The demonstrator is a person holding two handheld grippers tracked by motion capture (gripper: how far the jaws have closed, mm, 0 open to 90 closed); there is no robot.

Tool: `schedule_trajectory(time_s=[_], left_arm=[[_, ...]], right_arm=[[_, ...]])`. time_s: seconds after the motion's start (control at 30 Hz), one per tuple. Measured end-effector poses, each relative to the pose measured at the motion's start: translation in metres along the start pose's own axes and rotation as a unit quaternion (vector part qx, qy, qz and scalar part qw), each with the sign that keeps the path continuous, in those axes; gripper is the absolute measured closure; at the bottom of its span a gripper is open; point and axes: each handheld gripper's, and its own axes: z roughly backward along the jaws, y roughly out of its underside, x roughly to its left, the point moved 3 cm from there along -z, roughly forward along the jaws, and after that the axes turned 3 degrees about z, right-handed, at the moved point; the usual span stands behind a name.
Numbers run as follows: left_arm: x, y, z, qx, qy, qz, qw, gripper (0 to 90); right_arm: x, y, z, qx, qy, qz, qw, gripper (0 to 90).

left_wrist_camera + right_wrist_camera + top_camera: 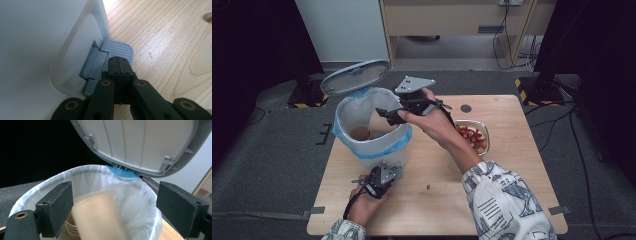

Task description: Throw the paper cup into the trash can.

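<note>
1. Nearest the person, the left gripper sits low at the front foot of the white plastic pedal bin — in the left gripper view its black jaws are closed tight together with nothing between them, their tips resting on the ribbed grey foot pedal that sticks out from the bin's base onto the pale wooden table.
2. A small brown crumb lies on the bare table just to the right of that gripper.
3. Farther in, the bin stands at the table's left edge, lined with a thin clear plastic bag whose blue hem folds over the rim.
4. The right gripper is held over the bin's open mouth, the person's hand around its body; its jaws stand well apart and grip nothing.
5. Between and below those jaws, in the right gripper view, a tan paper cup shows blurred inside the bag, free of both pads, above a stack of similar cups — in the high view a brown cup rests at the bin's bottom.
6. To the right of the bin, a clear glass bowl of red scraps stands on the table behind the right forearm.
7. Farthest back, the bin's grey-rimmed oval lid is tilted up and open behind the bin.
</note>
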Motion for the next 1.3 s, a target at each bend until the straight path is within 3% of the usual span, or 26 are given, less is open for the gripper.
schedule_trajectory(time_s=[1.3], left_arm=[[0.000, 0.000, 0.000, -0.001, 0.000, 0.000, 1.0000, 89.9]], right_arm=[[-0.039, 0.026, 0.043, 0.023, 0.046, -0.050, 0.9974, 9.0]])
